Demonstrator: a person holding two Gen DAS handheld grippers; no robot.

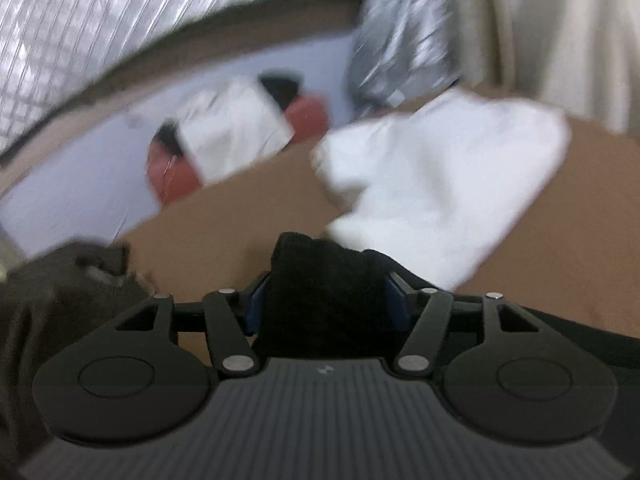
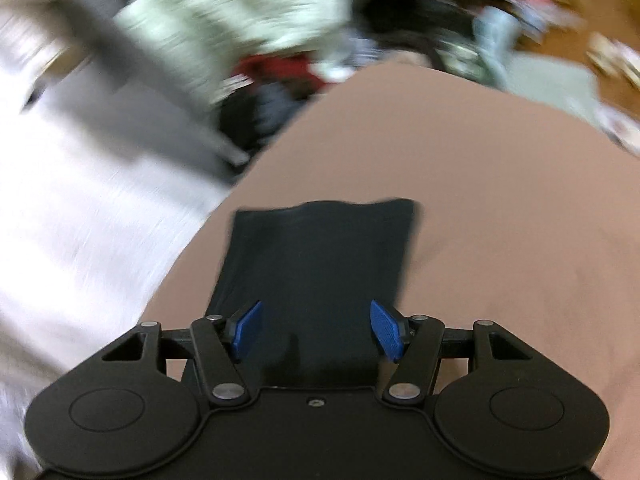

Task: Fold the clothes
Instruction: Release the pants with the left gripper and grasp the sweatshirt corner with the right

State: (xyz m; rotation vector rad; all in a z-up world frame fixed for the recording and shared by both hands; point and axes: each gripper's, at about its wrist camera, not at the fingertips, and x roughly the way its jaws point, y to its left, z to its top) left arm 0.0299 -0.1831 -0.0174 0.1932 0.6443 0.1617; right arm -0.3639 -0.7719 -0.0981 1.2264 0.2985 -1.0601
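Item, left side: left gripper (image 1: 326, 300), fingers set partly apart with a bunched fold of black knit garment (image 1: 320, 280) standing between the blue pads; whether the pads press on the cloth cannot be told, as it hides them. Beyond it, a crumpled white cloth (image 1: 440, 176) lies on the brown counter (image 1: 248, 208), with a blurred white, red and black folded stack (image 1: 228, 136) further off on a pale sheet. Item, right side: right gripper (image 2: 316, 330), fingers wide and clear of the cloth, poised above the same black garment (image 2: 320, 248), which lies flat as a narrow rectangle on the counter (image 2: 480, 200). Step judged: a fold just laid down, grips letting go. Next move calls for pinching one short end and carrying it over to the other.
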